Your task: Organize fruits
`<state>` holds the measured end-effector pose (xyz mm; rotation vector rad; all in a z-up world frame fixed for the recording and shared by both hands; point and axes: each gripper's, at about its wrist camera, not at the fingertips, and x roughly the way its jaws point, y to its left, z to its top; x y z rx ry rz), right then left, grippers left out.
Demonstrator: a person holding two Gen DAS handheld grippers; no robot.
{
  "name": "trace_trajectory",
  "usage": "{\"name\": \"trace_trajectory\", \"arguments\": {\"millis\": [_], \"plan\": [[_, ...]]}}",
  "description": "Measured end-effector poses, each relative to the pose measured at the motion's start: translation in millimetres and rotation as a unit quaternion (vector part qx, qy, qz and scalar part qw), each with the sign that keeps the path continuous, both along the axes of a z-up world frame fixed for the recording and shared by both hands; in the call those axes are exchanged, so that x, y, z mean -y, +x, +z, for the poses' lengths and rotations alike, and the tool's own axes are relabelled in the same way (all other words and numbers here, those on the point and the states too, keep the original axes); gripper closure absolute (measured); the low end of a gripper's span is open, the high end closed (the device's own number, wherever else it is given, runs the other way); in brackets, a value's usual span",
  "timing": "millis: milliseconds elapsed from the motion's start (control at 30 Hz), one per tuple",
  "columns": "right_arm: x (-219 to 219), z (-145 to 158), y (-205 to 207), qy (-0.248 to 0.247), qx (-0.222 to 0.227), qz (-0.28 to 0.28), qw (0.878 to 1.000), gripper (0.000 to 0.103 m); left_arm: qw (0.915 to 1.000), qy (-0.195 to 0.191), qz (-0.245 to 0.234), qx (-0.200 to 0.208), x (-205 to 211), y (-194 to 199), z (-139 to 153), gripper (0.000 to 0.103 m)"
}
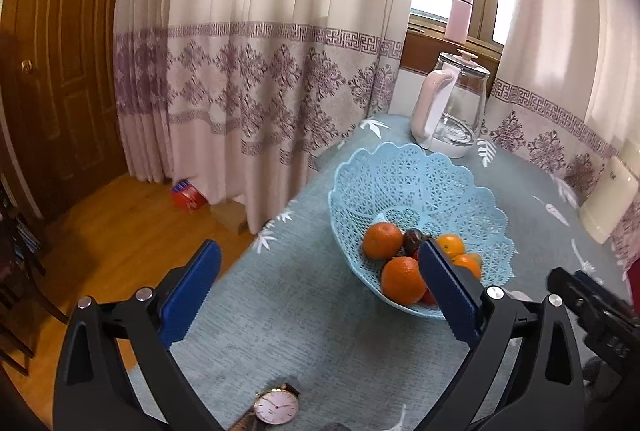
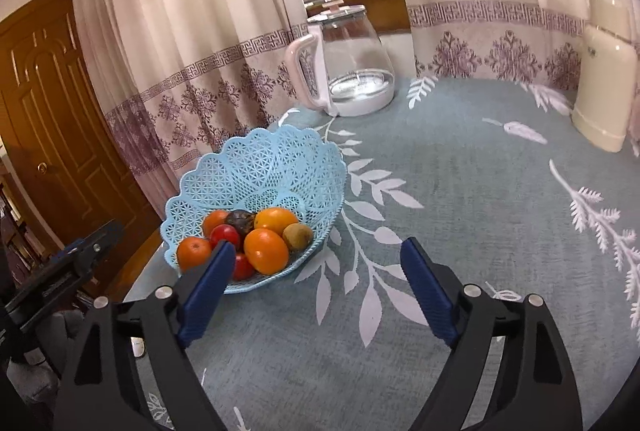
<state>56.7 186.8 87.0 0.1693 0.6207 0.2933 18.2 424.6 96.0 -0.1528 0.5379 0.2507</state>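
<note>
A light blue lattice basket [image 1: 416, 179] [image 2: 272, 167] stands on the grey-blue tablecloth near the table's left edge. It holds several oranges [image 1: 382, 240] [image 2: 266, 251], red fruits [image 2: 225, 234], a dark fruit [image 2: 240, 220] and a brown kiwi [image 2: 298, 236]. My left gripper [image 1: 320, 255] is open and empty, its right finger in front of the basket's near side. My right gripper [image 2: 318, 253] is open and empty too, hovering just right of the basket, its left finger overlapping the front rim. The other gripper shows at the edge of each view [image 1: 592, 307] [image 2: 80, 251].
A glass kettle with a pink handle [image 1: 452, 107] [image 2: 344, 63] stands behind the basket. A cream thermos [image 2: 604, 71] [image 1: 608, 199] sits at the far right. A wristwatch [image 1: 276, 407] lies near the table's front. A pink bottle [image 1: 460, 17] is on the windowsill. Curtains hang behind.
</note>
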Motion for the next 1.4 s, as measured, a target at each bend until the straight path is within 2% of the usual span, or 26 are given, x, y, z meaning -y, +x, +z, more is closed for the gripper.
{"name": "trace_trajectory", "arguments": {"millis": [267, 633, 1000, 1400], "plan": [[-10.3, 7.5, -16.5, -0.036, 0.03, 0.015, 0.999, 0.014, 0.9988, 0.045, 0.015, 0.007, 5.8, -5.4, 6.8, 0.003], [-11.0, 5.2, -26.0, -0.045, 0.033, 0.012, 0.998, 0.011, 0.9972, 0.072, 0.018, 0.012, 6.5, -9.2, 12.5, 0.003], [-16.1, 8.3, -34.6, -0.058, 0.045, 0.022, 0.997, 0.005, 0.9969, 0.077, 0.009, 0.01, 9.8, -10.8, 15.0, 0.003], [-24.6, 12.8, -46.4, -0.075, 0.061, 0.032, 0.995, 0.005, 0.9953, 0.094, 0.007, 0.022, 14.3, -15.6, 22.0, 0.003]]}}
